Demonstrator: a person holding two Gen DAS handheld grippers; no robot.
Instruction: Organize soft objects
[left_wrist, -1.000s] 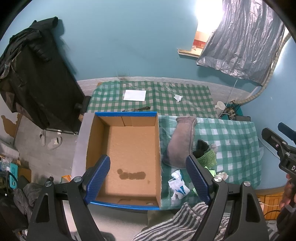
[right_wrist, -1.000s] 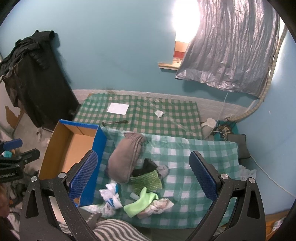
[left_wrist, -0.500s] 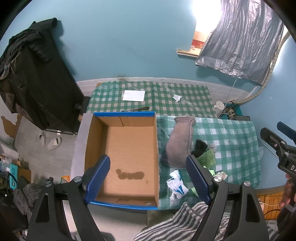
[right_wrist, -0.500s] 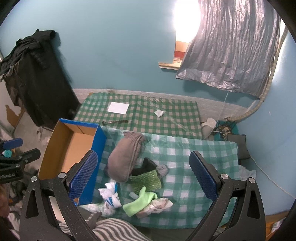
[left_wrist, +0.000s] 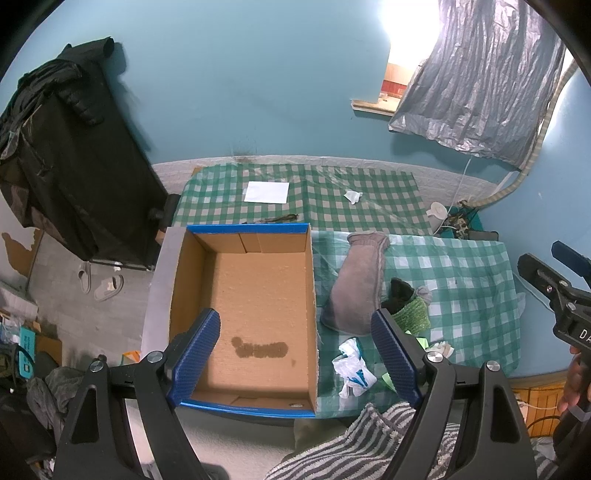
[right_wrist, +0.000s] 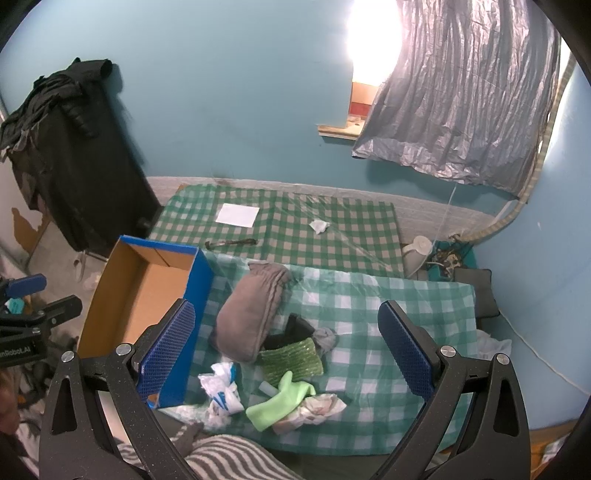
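Left tool (left_wrist: 295, 350) wide open above empty box (left_wrist: 243, 236), grey cloth (left_wrist: 356, 280) just beside on checked tabletop (left_wrist: 472, 266).

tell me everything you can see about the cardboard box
The cardboard box is open-topped and rectangular, blue outside with a plain brown inside. It holds nothing, and a dark stain marks its floor. It sits upright left of the checked cloth, whose edge meets its right wall. Neither tongs touch it.

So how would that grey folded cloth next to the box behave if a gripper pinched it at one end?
The grey folded cloth looks soft and creased, so it would probably sag and unfold rather than lift flat. It seems bulky yet likely light. It touches the black item, which might get dragged along.
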